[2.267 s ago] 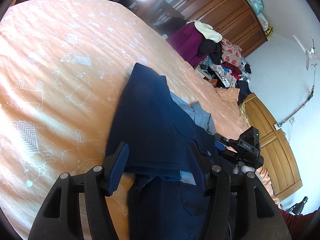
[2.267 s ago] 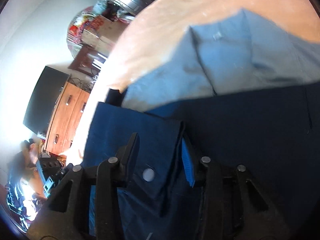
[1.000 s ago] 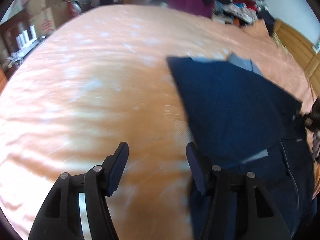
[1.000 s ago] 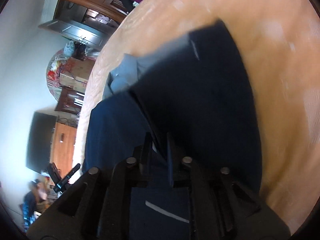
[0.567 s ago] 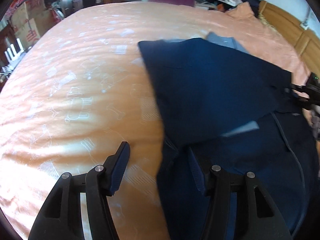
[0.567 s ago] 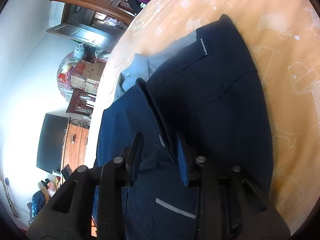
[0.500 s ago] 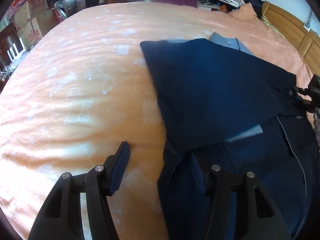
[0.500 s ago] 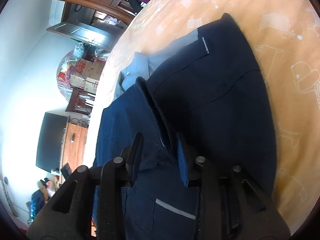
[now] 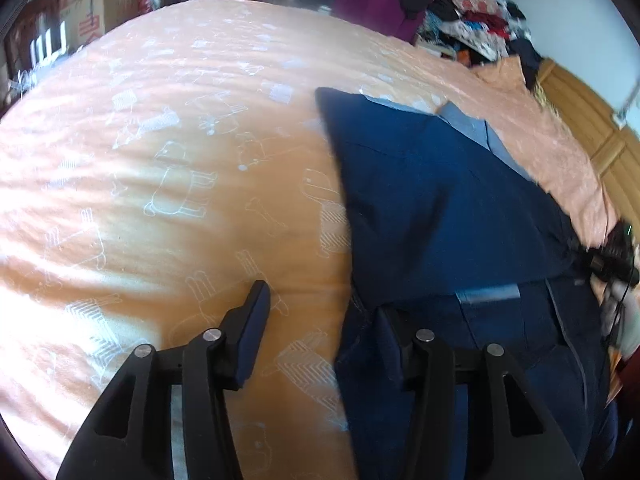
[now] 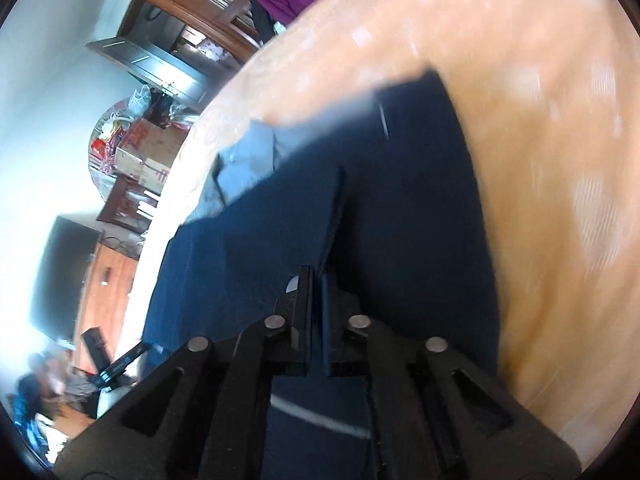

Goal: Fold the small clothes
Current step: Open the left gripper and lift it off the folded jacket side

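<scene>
A dark navy garment (image 9: 436, 208) with a pale blue lining lies partly folded on the orange bedsheet (image 9: 168, 168). My left gripper (image 9: 320, 312) is open, low over the sheet at the garment's left edge; its right finger touches the cloth, nothing is held. In the right wrist view the same navy garment (image 10: 400, 208) fills the centre. My right gripper (image 10: 318, 276) is shut on a raised fold of it, the edge standing up between the pads. The right gripper (image 9: 608, 256) also shows in the left wrist view at the garment's far right edge.
A pile of mixed clothes (image 9: 440, 12) and a purple garment (image 9: 372, 4) sit past the bed's far side. Cardboard boxes (image 9: 92, 12) stand at the upper left. A wooden headboard (image 9: 592, 128) runs along the right. Wooden cabinets (image 10: 188, 4) and a dark screen (image 10: 64, 272) lie beyond the bed.
My right gripper has gone from open to shut, pinching a fold of the navy garment. The left gripper stays open and has shifted slightly at the garment's left edge.
</scene>
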A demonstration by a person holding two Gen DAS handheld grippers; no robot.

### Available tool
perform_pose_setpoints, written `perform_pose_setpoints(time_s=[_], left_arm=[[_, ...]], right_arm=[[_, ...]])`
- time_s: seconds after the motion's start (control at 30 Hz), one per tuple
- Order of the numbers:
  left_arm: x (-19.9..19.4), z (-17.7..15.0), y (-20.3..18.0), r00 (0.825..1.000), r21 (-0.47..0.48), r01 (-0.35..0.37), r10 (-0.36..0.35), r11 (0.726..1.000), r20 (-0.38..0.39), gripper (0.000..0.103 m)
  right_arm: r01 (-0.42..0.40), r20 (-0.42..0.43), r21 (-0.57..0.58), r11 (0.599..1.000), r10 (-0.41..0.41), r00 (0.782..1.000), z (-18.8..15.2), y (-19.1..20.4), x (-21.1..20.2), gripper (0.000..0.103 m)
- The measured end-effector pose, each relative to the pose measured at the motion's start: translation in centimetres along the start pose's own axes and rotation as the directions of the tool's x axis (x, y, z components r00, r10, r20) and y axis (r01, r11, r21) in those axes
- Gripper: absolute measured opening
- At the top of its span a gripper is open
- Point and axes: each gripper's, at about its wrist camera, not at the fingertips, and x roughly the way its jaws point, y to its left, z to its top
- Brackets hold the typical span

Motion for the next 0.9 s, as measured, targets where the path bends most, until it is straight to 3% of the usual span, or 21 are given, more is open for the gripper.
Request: perform_pose_setpoints(time_s=[0.1,0.2,0.27,0.37,0.47,0.57,0.63,0.67,0.7,0.73,0.77,0.8,0.83,0.87,0.9], left_arm=[[-1.4,-0.5,-0.5,1.000,0.020,-0.010,0.010,1.000,-0.011,0.051],[-5.0,-0.9,-1.1,0.998,0.019,-0.033,0.032,0.999,0.061,0.052],[-7.0,-0.3,-1.6,0.991,0.017,-0.022,0.019,1.000,0.129,0.052],[-6.8,3.1,-3.6,0.983,0.050,0.059,-0.067,0.997,0.171,0.054],[-3.4,6.4,-6.0,0.991,0.101,0.039,-0.052,0.994,0.124,0.054],[1.1,8.4,-6.4,0.999,0.085,-0.002,-0.002,0.996,0.046,0.054],[2.7,8.4,-5.3,1.000,0.028,-0.020,0.020,0.999,0.017,0.052],[3.1,7.9,-4.7,1.000,-0.001,-0.018,0.018,1.000,0.006,0.051],[3.4,7.5,-4.4,1.000,-0.015,-0.018,0.018,1.000,-0.002,0.052],[3.9,6.8,-3.7,1.000,-0.029,-0.026,0.025,0.999,-0.019,0.052],[4.4,6.2,-3.4,0.999,-0.035,-0.026,0.025,0.999,-0.030,0.052],[4.9,5.8,-3.1,0.999,-0.039,-0.018,0.016,0.999,-0.038,0.052],[5.1,5.3,-2.8,0.999,-0.040,-0.009,0.007,0.999,-0.042,0.052],[5.0,5.2,-2.7,0.999,-0.034,-0.001,0.000,0.999,-0.035,0.053],[4.9,5.2,-2.8,0.999,-0.030,-0.001,0.000,1.000,-0.034,0.053]], right_arm=[[0.086,0.041,-0.030,0.996,-0.084,0.996,1.5,0.3,-1.4,0.006],[0.140,0.105,-0.115,0.983,-0.128,0.986,1.9,2.5,-3.5,0.007],[0.095,0.093,-0.144,0.985,-0.082,0.992,1.7,4.2,-3.2,0.007],[-0.064,-0.034,-0.185,0.981,0.058,0.998,1.8,8.9,1.9,0.007],[-0.210,-0.179,-0.228,0.951,0.171,0.969,1.6,14.8,8.7,0.007],[-0.312,-0.332,-0.286,0.906,0.211,0.919,0.3,21.4,15.9,0.007],[-0.382,-0.429,-0.310,0.871,0.231,0.873,-0.9,25.0,19.8,0.008],[-0.417,-0.462,-0.340,0.843,0.236,0.855,-1.9,26.3,21.3,0.010],[-0.461,-0.510,-0.402,0.791,0.225,0.830,-3.7,27.3,22.8,0.019],[-0.458,-0.551,-0.435,0.776,0.173,0.816,-5.1,27.3,24.1,0.026],[-0.415,-0.574,-0.452,0.790,0.099,0.813,-6.3,26.2,25.7,0.017],[-0.399,-0.561,-0.402,0.824,0.123,0.819,-5.9,24.6,26.1,0.000],[-0.419,-0.569,-0.307,0.855,0.188,0.801,-5.2,23.2,26.3,0.000],[-0.412,-0.552,-0.253,0.875,0.219,0.805,-4.6,22.2,26.1,0.000],[-0.393,-0.519,-0.263,0.881,0.214,0.828,-4.2,21.9,25.5,0.000]])
